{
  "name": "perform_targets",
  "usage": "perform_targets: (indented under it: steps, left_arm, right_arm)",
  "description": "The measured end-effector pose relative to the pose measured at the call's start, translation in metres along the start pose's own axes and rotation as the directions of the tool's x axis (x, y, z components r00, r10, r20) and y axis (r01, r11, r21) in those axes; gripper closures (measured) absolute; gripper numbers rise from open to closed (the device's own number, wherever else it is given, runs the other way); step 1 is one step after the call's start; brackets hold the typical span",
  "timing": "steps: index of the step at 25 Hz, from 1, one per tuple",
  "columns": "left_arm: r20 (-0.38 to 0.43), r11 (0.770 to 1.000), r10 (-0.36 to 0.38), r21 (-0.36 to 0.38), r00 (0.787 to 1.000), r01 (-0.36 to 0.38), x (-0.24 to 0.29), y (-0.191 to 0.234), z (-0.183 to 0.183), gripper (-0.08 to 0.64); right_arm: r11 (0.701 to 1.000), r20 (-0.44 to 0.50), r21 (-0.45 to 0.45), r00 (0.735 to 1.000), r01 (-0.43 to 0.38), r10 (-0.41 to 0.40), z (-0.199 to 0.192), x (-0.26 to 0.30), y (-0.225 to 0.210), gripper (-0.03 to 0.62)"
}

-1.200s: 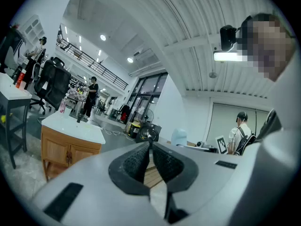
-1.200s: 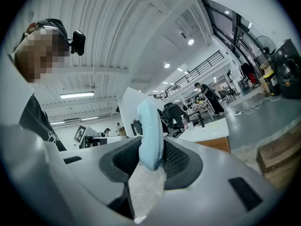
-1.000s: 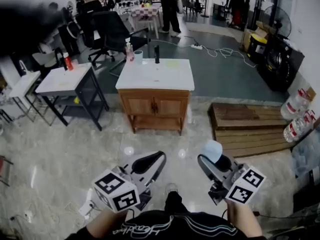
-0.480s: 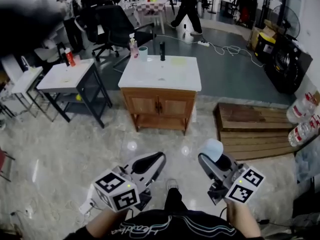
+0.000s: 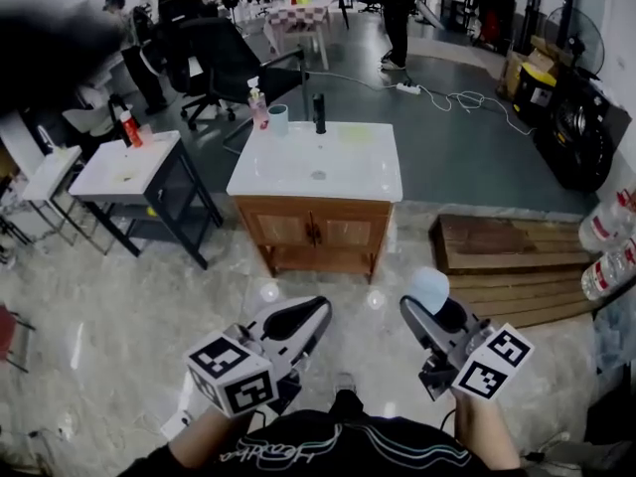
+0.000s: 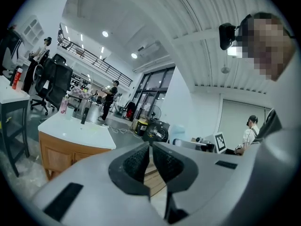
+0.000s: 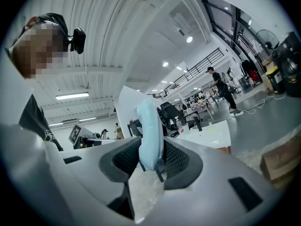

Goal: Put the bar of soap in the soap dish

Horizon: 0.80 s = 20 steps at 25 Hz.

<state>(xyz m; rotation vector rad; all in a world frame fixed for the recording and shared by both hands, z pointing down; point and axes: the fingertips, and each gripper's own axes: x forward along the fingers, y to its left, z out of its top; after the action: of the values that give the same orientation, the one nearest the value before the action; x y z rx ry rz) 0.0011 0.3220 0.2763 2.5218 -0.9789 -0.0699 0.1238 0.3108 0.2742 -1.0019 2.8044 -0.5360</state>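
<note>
The bar of soap (image 7: 149, 134) is showing as a pale blue, smooth oval slab with rounded edges and no wrapper. The right tongs (image 7: 150, 159) are gripping it, and their ribbed pads are pressing on its two broad faces. It is standing on edge, its thin edge facing back along the tongs. Its long axis is running upright, so its upper end is rising well above the jaw tips. In the head view the soap (image 5: 429, 288) is sitting at the tip of the right tongs (image 5: 429, 308), above the marble floor (image 5: 119, 316). It is well short of the white-topped vanity counter (image 5: 318, 162) ahead. The left tongs (image 6: 150, 149) are carrying nothing, their jaws being closed almost together with only a sliver between them.
</note>
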Motion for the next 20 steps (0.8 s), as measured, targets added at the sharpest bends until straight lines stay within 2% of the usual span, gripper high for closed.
perform_targets:
  steps: [9,12,15,20]
  left_arm:
    - [-0.036,1.0,0.019,-0.004,0.999,-0.019,0.093,0.061,0.031,0.518]
    - [-0.058,0.998,0.043,0.049,0.997,-0.04,0.122,0.082,0.042,0.518]
    - [-0.059,0.994,0.064,0.094,0.996,-0.058,0.141,0.1,0.051,0.518]
    - [-0.033,0.995,0.065,0.082,0.997,-0.062,0.157,0.117,0.061,0.518]
  right_arm:
    - [1.0,-0.011,0.025,1.0,-0.014,0.015,0.03,0.052,-0.097,0.443]
    - [1.0,-0.022,0.019,1.0,-0.021,0.022,0.036,0.072,-0.126,0.443]
    - [1.0,-0.036,0.005,0.999,-0.025,0.025,0.041,0.089,-0.146,0.443]
    - [1.0,-0.049,-0.011,0.998,-0.028,0.028,0.045,0.106,-0.163,0.443]
